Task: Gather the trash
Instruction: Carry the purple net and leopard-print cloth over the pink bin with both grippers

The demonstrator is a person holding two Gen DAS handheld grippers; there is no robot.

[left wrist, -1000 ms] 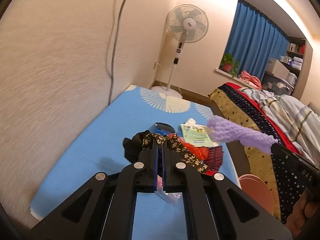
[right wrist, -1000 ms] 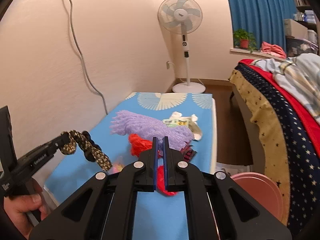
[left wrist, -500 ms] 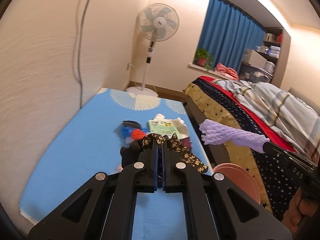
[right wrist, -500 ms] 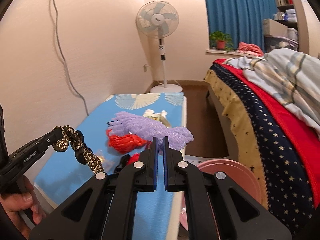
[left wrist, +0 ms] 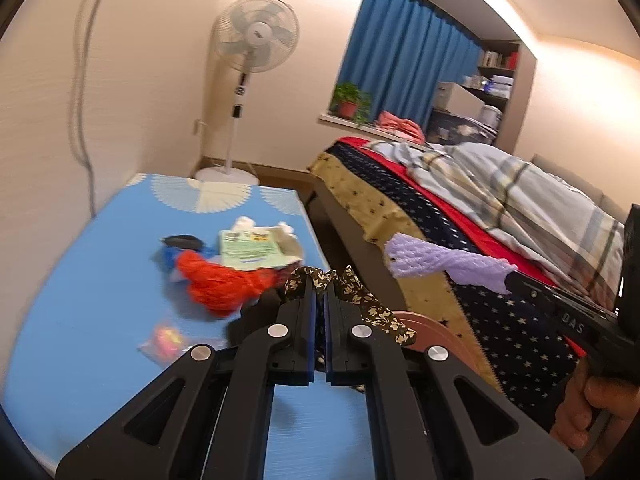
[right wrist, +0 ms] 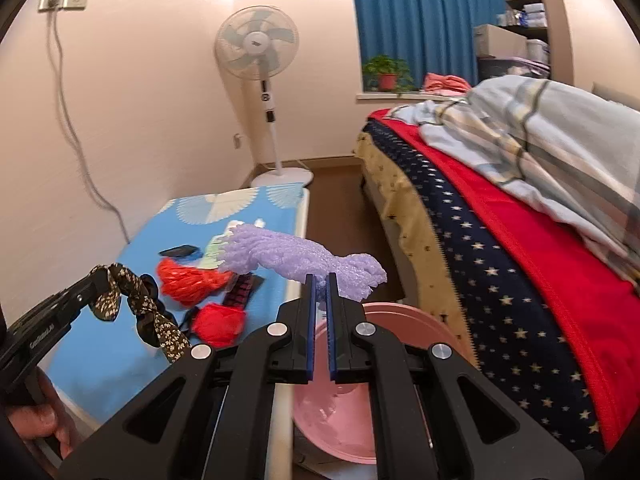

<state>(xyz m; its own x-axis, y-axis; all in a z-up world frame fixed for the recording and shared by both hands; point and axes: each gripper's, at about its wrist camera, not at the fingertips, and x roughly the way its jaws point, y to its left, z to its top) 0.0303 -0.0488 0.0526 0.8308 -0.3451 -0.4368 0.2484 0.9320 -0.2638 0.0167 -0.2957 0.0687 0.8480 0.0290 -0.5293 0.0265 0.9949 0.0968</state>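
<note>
My left gripper [left wrist: 319,294] is shut on a black ribbon with gold flowers [left wrist: 360,300], which dangles from its tip over the blue mat's right edge. In the right wrist view the same ribbon [right wrist: 140,306] hangs from the left gripper [right wrist: 94,280]. My right gripper [right wrist: 321,280] is shut on a purple foam net [right wrist: 288,254], held above the pink bin [right wrist: 400,320]. From the left wrist view the foam net [left wrist: 440,260] sticks out leftward from the right gripper [left wrist: 510,278]. Only the pink bin's rim [left wrist: 424,326] shows there.
On the blue mat [left wrist: 100,260] lie an orange net [left wrist: 216,284], a green printed packet [left wrist: 248,248], a small pink wrapper [left wrist: 166,338] and a red net ball [right wrist: 220,322]. A bed [right wrist: 520,240] stands right of the bin, a standing fan [right wrist: 264,80] beyond.
Both grippers swung to the right with their items, from above the mat's pile toward its right edge. The pink bin now lies under the purple foam net.
</note>
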